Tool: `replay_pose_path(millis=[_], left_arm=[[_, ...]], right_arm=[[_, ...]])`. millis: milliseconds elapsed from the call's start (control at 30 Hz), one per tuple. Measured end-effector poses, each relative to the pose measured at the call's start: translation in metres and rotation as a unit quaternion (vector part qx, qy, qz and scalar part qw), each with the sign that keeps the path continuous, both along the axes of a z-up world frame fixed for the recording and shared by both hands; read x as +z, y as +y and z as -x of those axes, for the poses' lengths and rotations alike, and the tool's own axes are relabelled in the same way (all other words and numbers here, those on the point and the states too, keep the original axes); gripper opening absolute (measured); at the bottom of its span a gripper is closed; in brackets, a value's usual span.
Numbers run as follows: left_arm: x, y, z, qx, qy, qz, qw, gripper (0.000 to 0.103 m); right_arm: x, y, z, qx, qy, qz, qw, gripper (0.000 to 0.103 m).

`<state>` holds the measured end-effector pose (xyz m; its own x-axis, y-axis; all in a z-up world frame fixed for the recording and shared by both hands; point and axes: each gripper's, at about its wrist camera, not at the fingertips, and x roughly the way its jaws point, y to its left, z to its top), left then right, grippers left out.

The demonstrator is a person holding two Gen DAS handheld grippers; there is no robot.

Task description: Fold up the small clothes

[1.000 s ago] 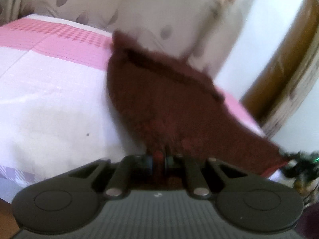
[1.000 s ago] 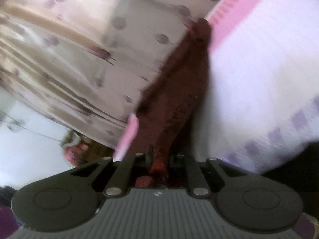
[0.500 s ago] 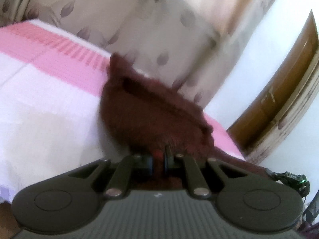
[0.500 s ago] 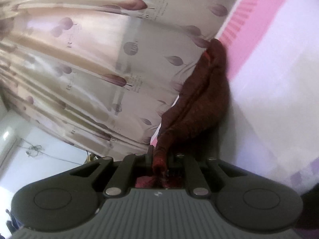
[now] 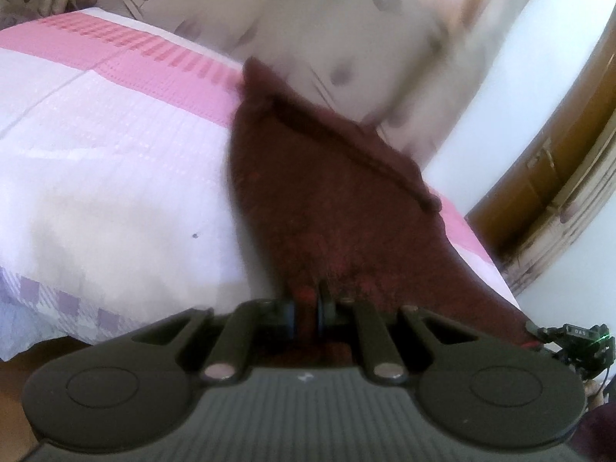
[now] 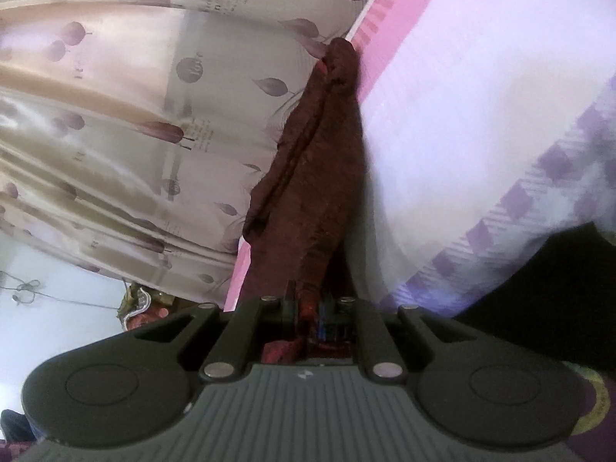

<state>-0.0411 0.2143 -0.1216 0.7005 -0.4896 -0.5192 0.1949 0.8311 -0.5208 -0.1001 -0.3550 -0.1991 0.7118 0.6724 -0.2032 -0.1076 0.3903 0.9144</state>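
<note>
Bed sheet [image 5: 115, 177] fills the left half of the left wrist view and the right half of the right wrist view: white middle, pink band along the far edge, purple checks along the near edge. Curtain [image 6: 115, 115] with a leaf print covers the upper left of the right wrist view and the top centre of the left one. White wall and a brown wooden frame [image 5: 546, 177] at the right edge of the left view.

Dark red cloth [image 5: 331, 200] runs from centre frame down to bottom centre in both views, stretched between the two tools, far end over the pink band. Whether its middle touches the sheet: cannot tell, left view is blurred.

Left gripper [image 5: 306, 310], bottom centre: closed tight on one near edge of the cloth. Right gripper [image 6: 308, 308], bottom centre: also clamped on the cloth, red fabric bunched between the fingers [image 6: 288, 304].
</note>
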Motion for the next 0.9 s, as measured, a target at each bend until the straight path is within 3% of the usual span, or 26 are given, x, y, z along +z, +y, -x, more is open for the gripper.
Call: replay_pose_path(millis=[267, 567, 733, 900], left_arm=[[0.004, 0.002, 0.003, -0.001, 0.001, 0.013, 0.9999, 0.01], [0.047, 0.0, -0.013, 0.003, -0.035, 0.051, 0.9981, 0.01], [0.076, 0.0, -0.045, 0.006, -0.053, 0.076, 0.9957, 0.01], [0.099, -0.004, -0.103, 0.016, -0.066, 0.1, 0.9927, 0.01]], right_arm=[[0.006, 0.001, -0.001, 0.003, -0.005, -0.003, 1.0, 0.015], [0.045, 0.0, -0.019, 0.014, -0.04, -0.019, 0.999, 0.015], [0.074, -0.005, -0.045, 0.013, -0.073, -0.031, 0.997, 0.015], [0.101, -0.013, -0.091, 0.003, -0.101, -0.035, 0.994, 0.015]])
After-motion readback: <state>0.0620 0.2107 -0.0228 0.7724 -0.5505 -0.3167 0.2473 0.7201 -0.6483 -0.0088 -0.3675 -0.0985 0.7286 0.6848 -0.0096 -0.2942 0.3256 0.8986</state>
